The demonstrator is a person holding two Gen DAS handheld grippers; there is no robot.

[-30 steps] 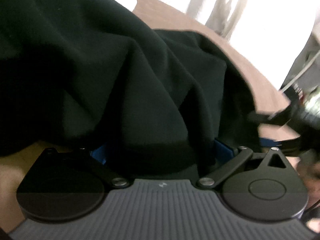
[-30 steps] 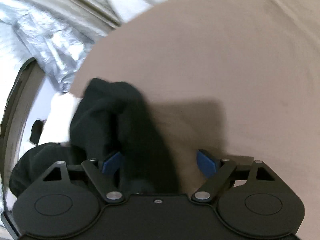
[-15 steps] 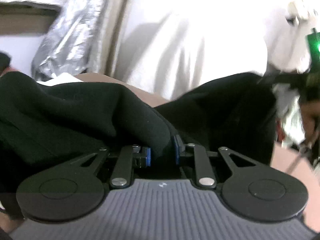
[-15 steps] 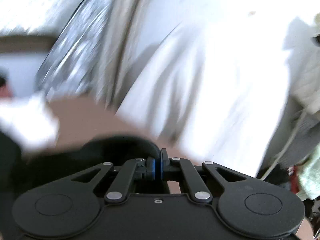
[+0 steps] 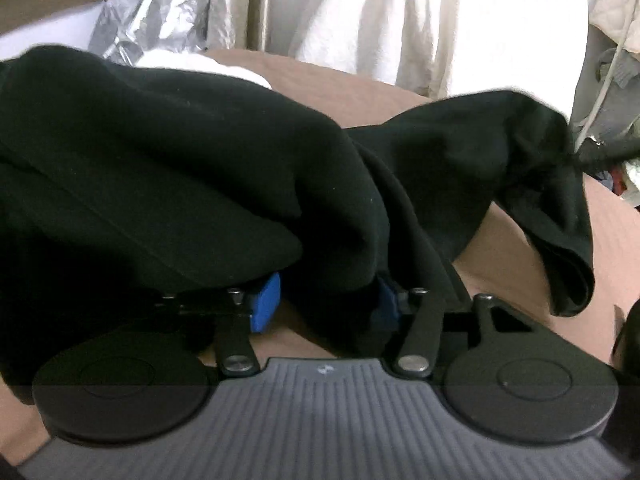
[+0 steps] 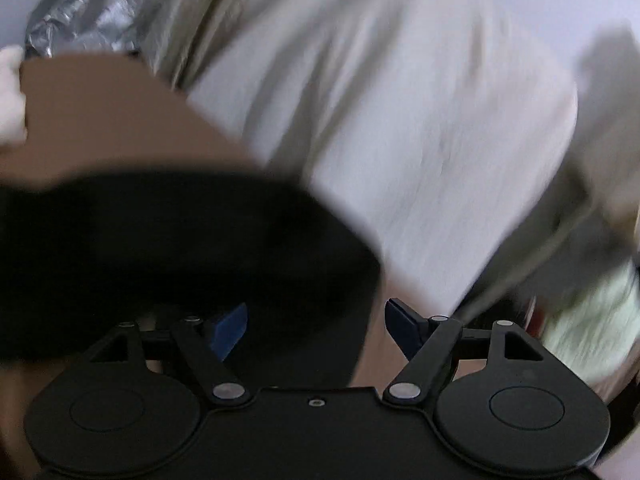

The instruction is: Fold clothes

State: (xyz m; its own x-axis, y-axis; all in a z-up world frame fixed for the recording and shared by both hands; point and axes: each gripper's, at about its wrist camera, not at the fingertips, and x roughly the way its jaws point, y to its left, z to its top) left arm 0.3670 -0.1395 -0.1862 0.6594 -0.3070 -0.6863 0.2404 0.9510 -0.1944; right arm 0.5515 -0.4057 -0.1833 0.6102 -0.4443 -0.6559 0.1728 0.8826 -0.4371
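A black garment (image 5: 192, 168) lies heaped on the brown surface (image 5: 360, 88), with one end (image 5: 552, 208) lifted and drooping at the right. My left gripper (image 5: 326, 306) is at its near edge and its jaws are opening. A fold of the black cloth hangs between the blue pads (image 5: 264, 304), with a gap of brown showing beside the left one. In the blurred right wrist view, my right gripper (image 6: 316, 328) has its jaws opening wide. The black garment (image 6: 180, 248) bulges between and over its pads (image 6: 230, 326), and they do not press on it.
Pale curtains or sheets (image 5: 420, 20) hang behind the brown surface, also filling the right wrist view (image 6: 400, 100). A crinkled silver bag (image 5: 152, 12) stands at the back left. A white cloth (image 5: 180, 62) lies behind the garment. Clutter and a cord (image 5: 600, 92) are at the right.
Half a second ago both grippers were shut on the black cloth; now both sets of jaws stand apart. The garment's right end has dropped lower.
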